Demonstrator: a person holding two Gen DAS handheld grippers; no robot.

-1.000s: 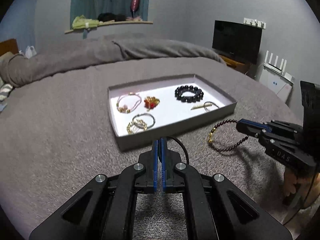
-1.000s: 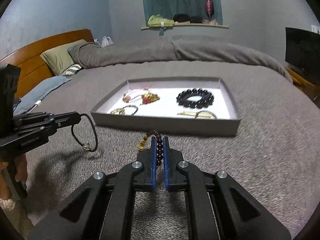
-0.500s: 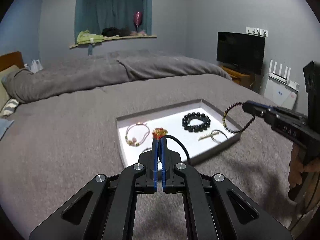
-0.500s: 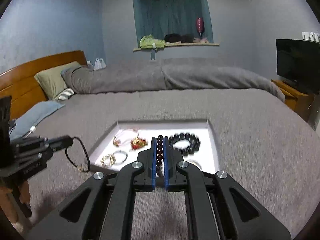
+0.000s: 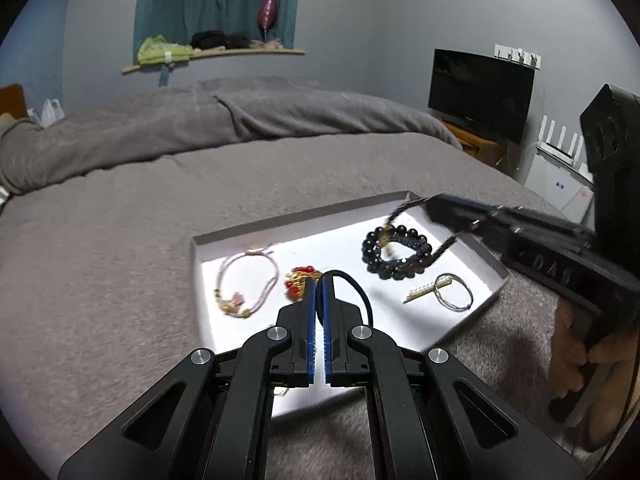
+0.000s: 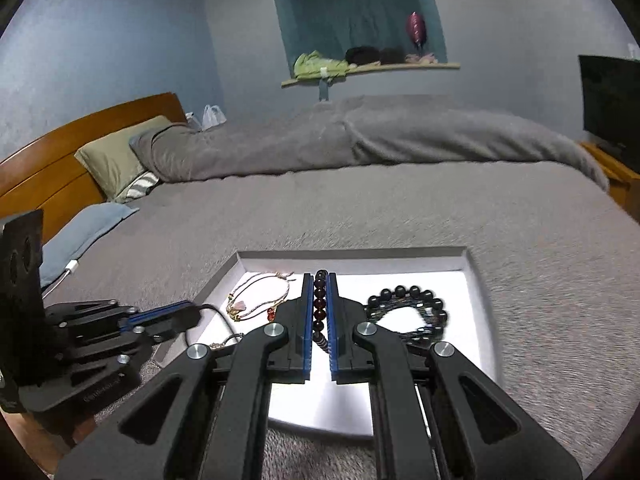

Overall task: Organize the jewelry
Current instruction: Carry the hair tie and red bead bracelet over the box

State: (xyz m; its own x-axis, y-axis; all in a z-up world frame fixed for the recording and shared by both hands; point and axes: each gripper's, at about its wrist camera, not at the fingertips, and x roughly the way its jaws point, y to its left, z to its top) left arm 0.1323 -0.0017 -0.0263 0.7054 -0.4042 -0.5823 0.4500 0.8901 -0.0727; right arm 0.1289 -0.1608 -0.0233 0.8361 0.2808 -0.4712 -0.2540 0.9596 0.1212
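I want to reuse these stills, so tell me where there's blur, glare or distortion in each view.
Left wrist view: fisheye bends the room, dark corners; the white tray floor glares; the right hand-held gripper and its dark red bead bracelet smear. Right wrist view: same bending; bedspread streaks at right, tray floor washed out, while the clamped beads stay sharp.

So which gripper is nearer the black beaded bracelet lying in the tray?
Right. The right gripper hangs directly over the black beaded bracelet, holding a dark red bead bracelet; the left gripper is off to its left.
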